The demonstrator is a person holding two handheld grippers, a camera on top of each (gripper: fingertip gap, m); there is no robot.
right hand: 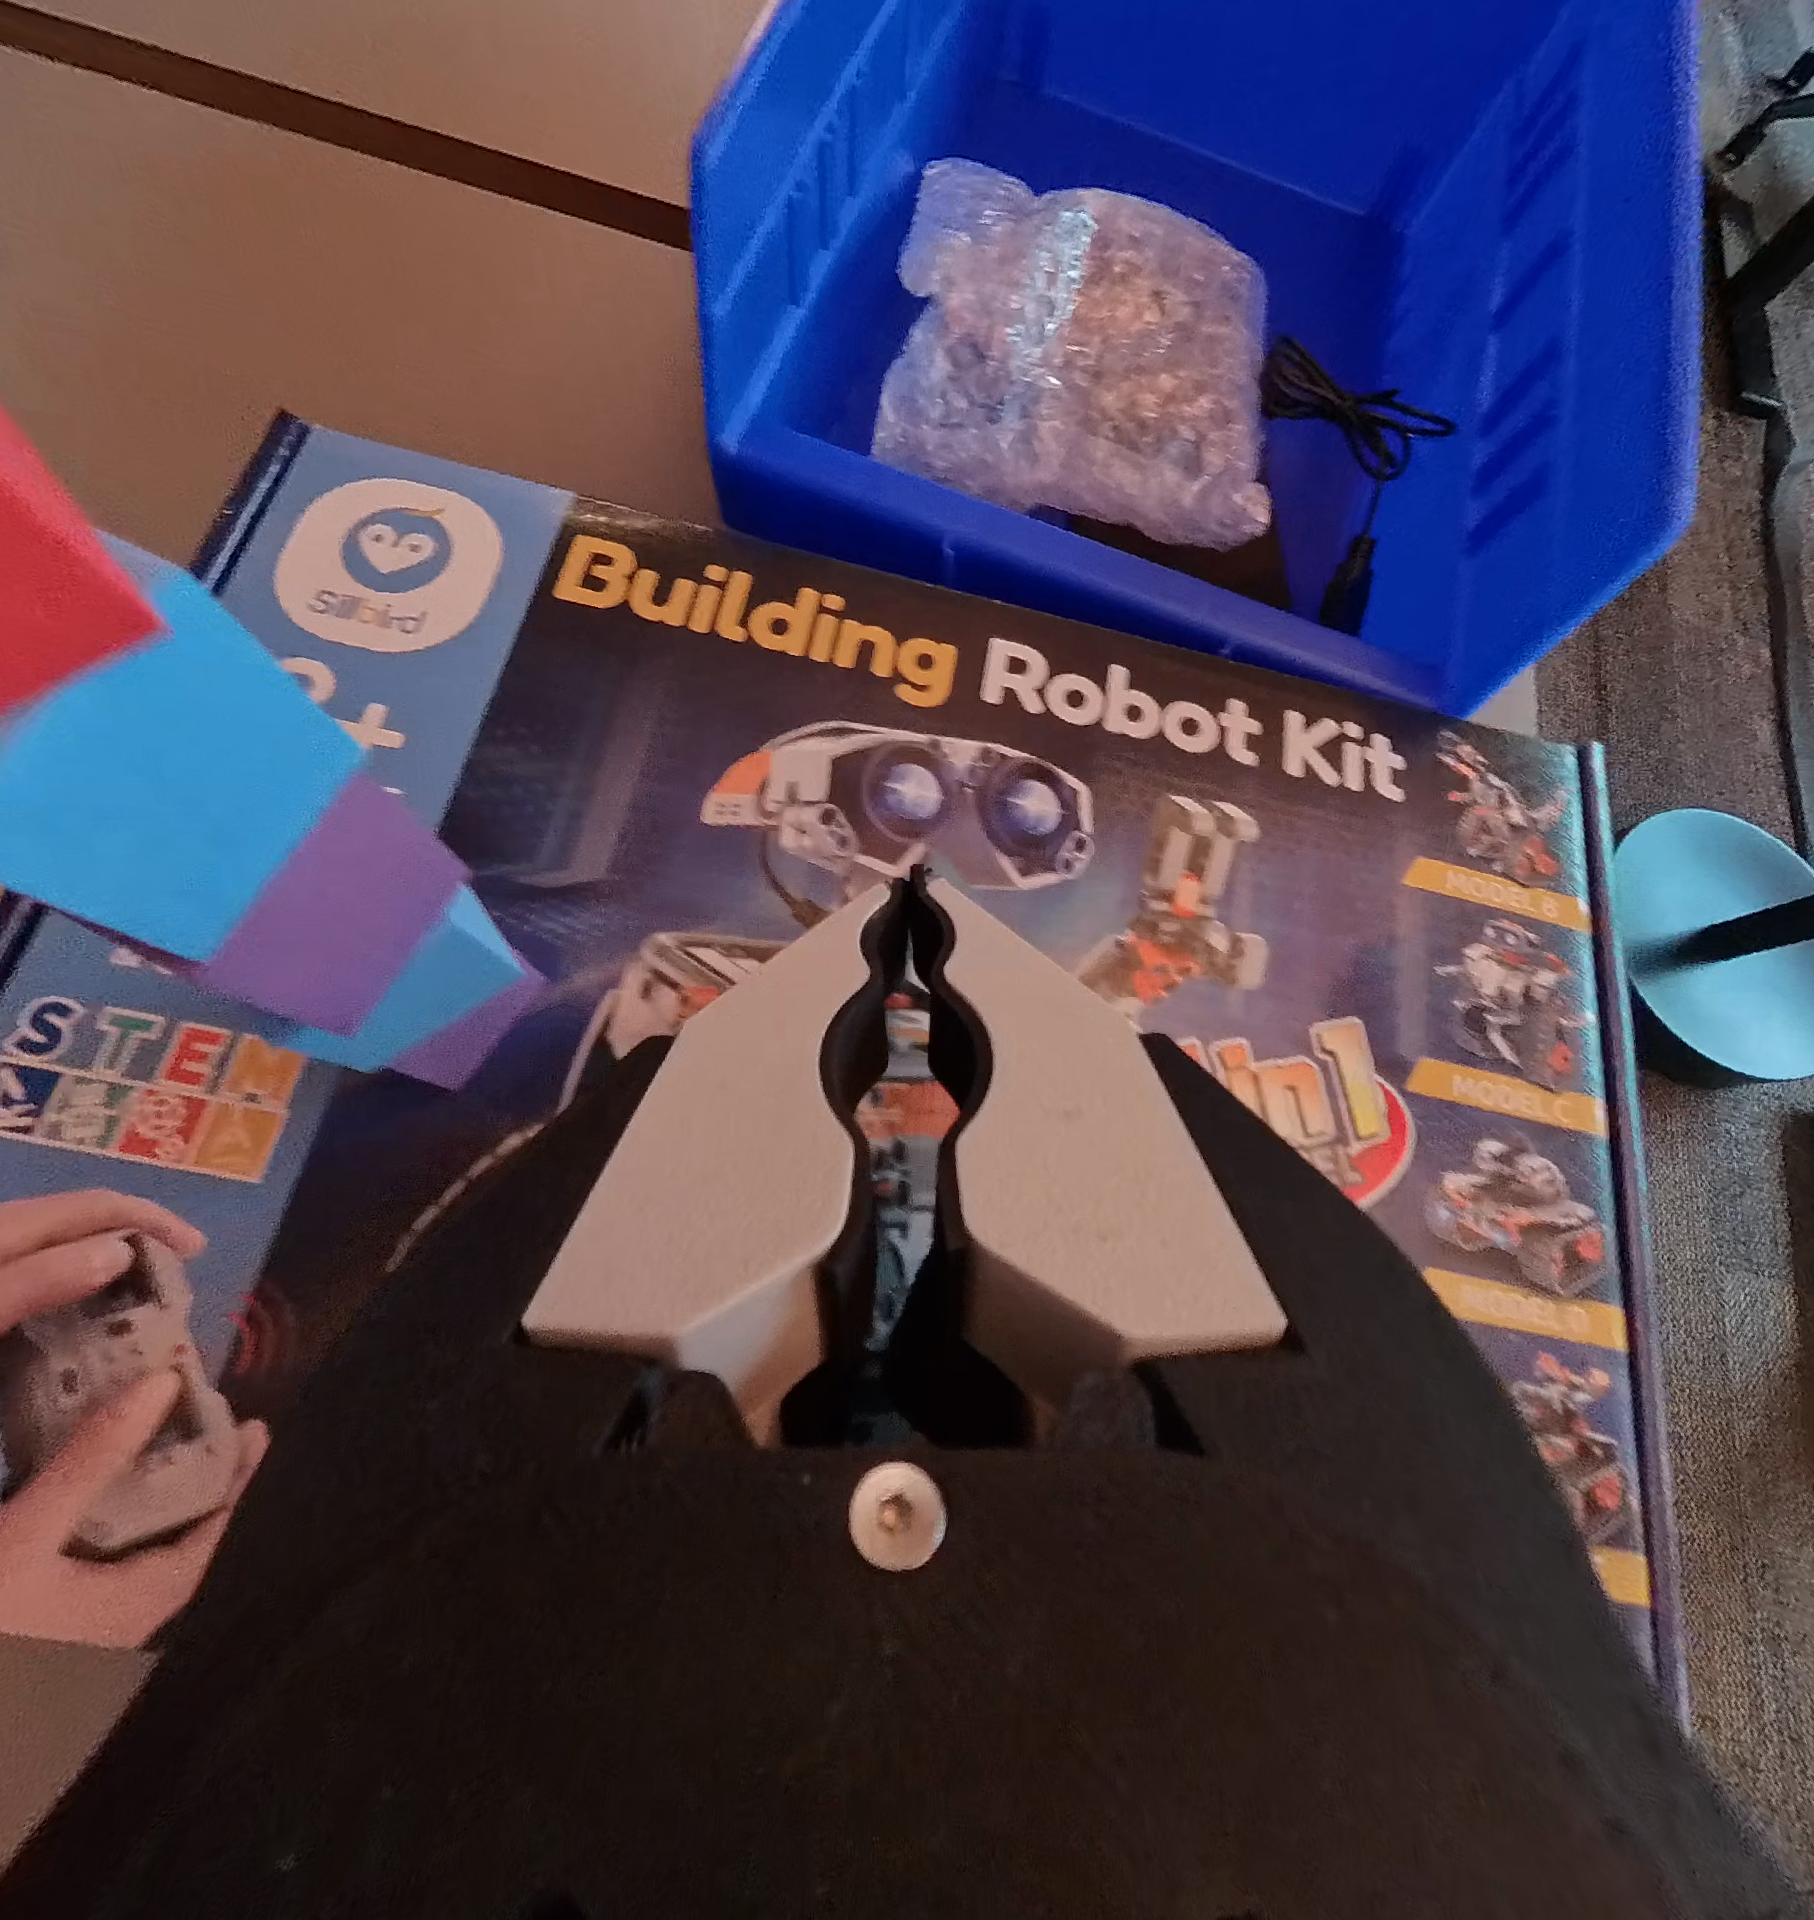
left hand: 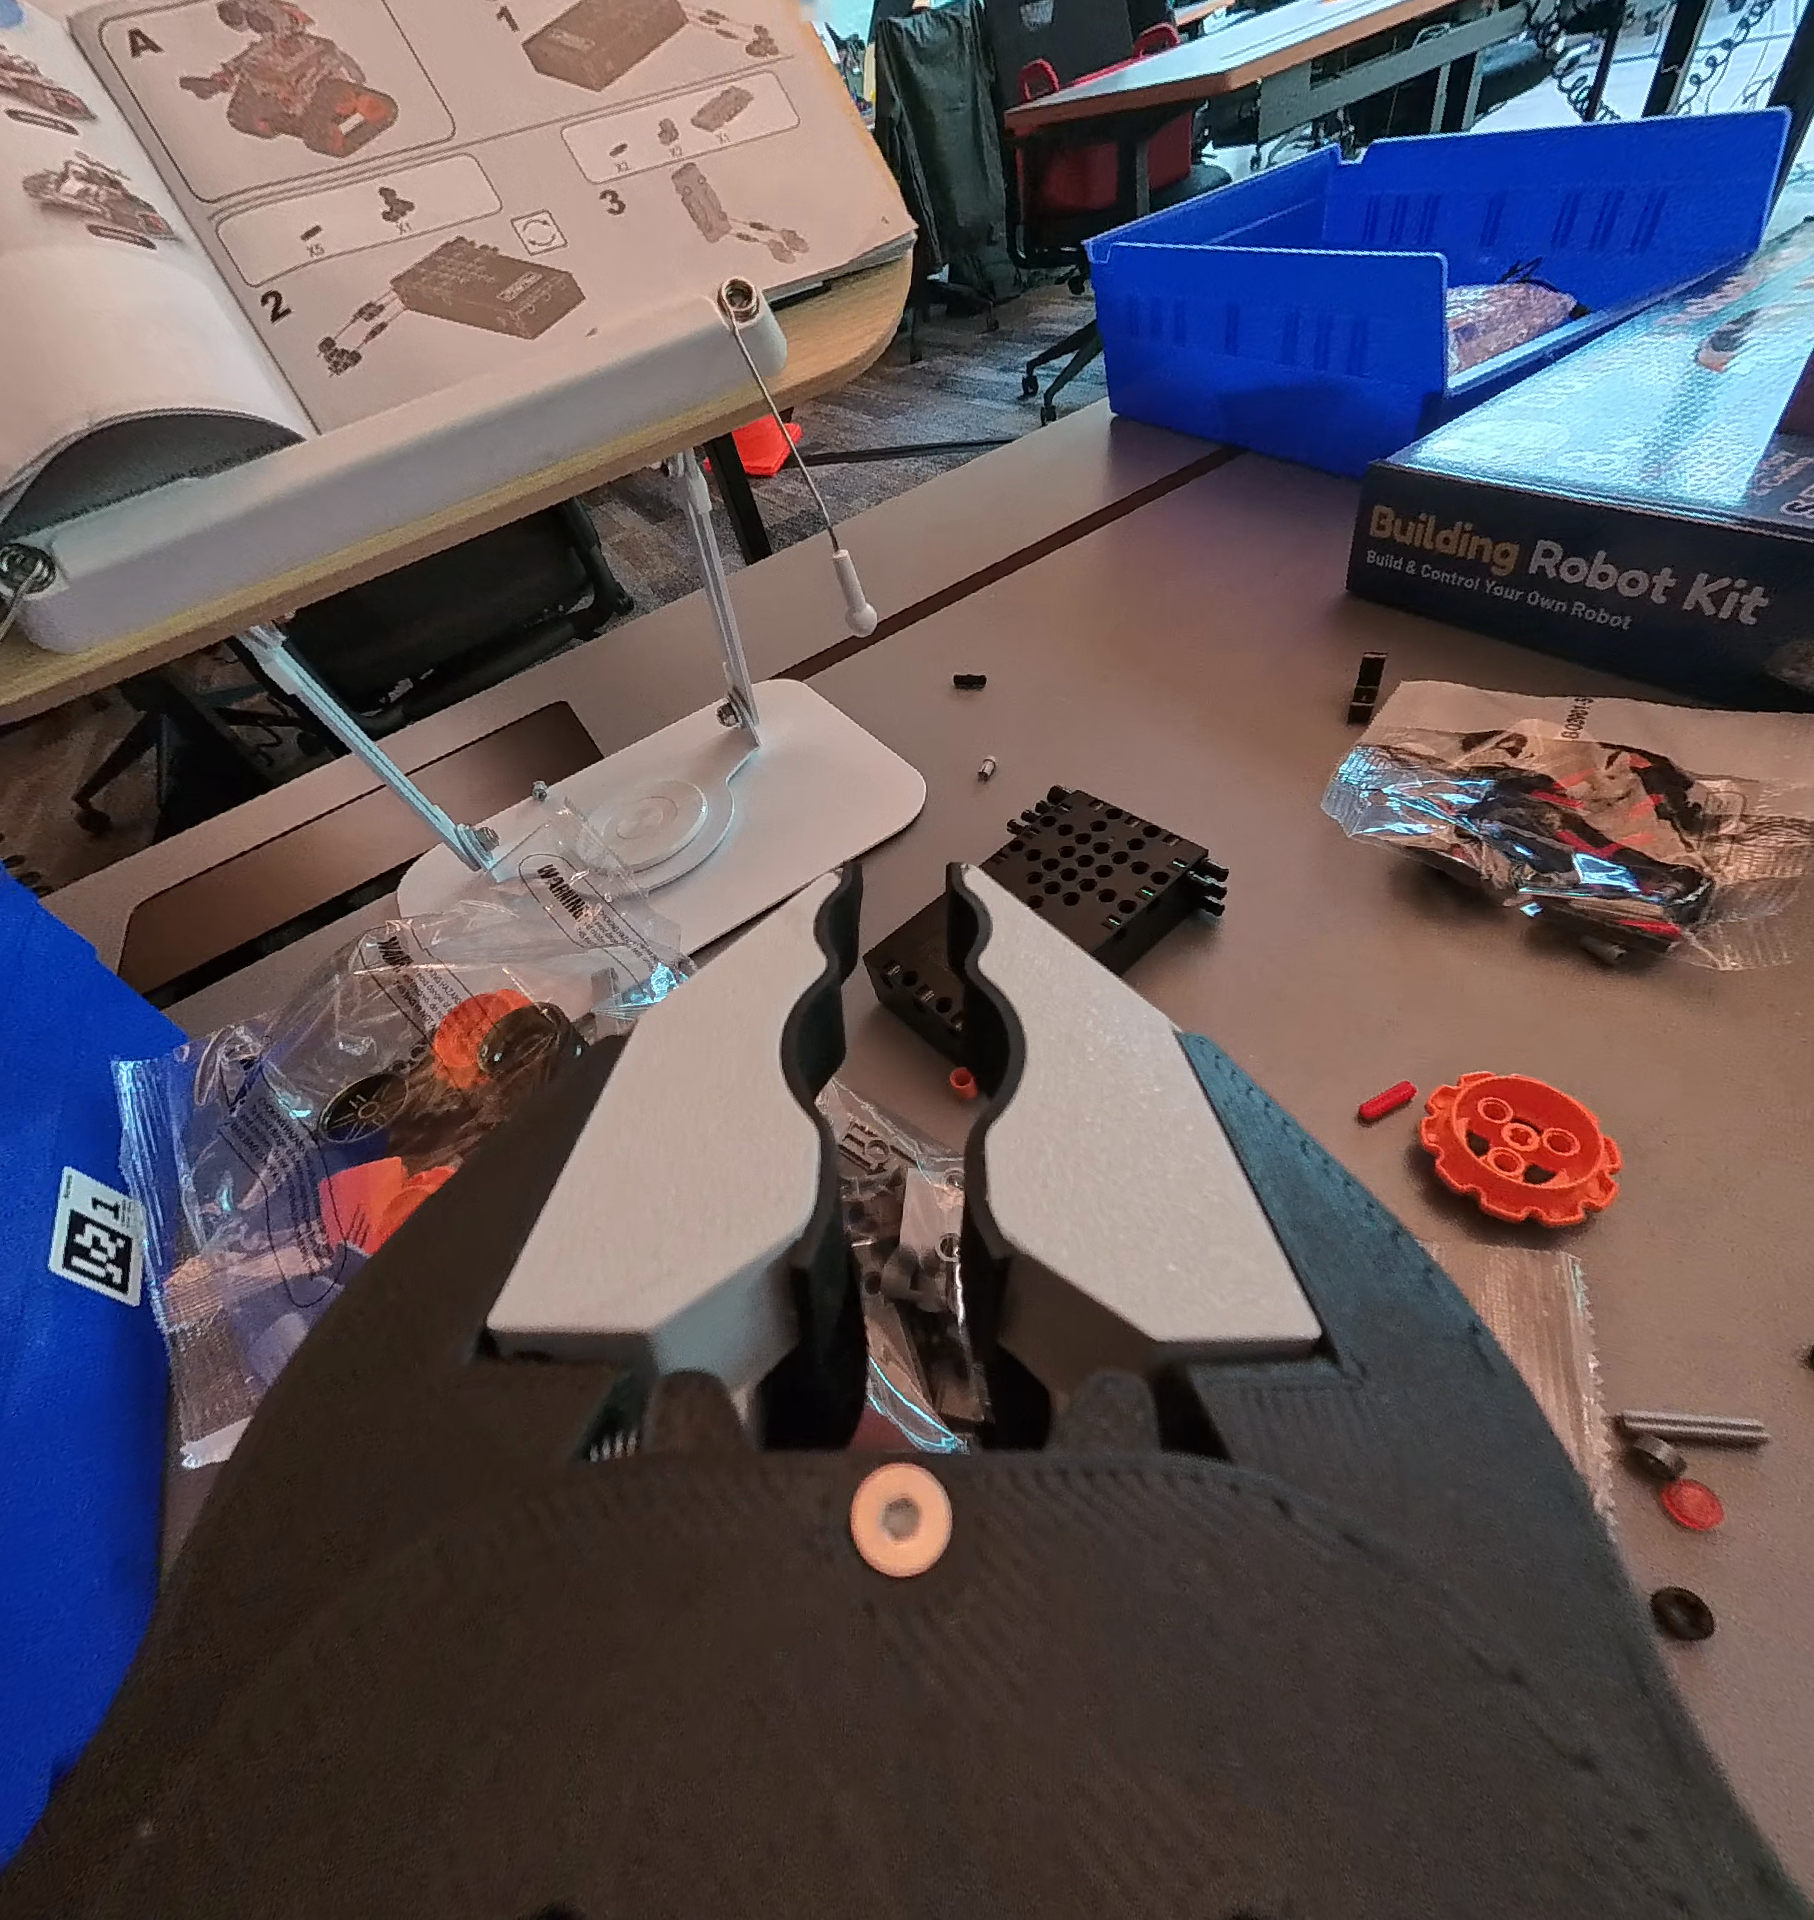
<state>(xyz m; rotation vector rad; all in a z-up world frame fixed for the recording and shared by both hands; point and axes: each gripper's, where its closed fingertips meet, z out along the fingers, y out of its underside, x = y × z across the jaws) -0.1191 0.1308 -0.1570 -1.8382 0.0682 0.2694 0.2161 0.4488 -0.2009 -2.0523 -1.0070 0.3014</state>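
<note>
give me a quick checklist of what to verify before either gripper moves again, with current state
1. Left gripper jaws empty: ok, parted with nothing between the tips.
2. Left path ahead: not ok, black perforated block lies just past the tips, and a clear parts bag lies under the jaws.
3. Right gripper jaws empty: cannot tell, tips meet; a dark sliver shows there.
4. Right clearance: cannot tell, it is over the kit box, height unclear.
5. Loose parts clear of left gripper: ok, orange gear sits off to the side.
</note>
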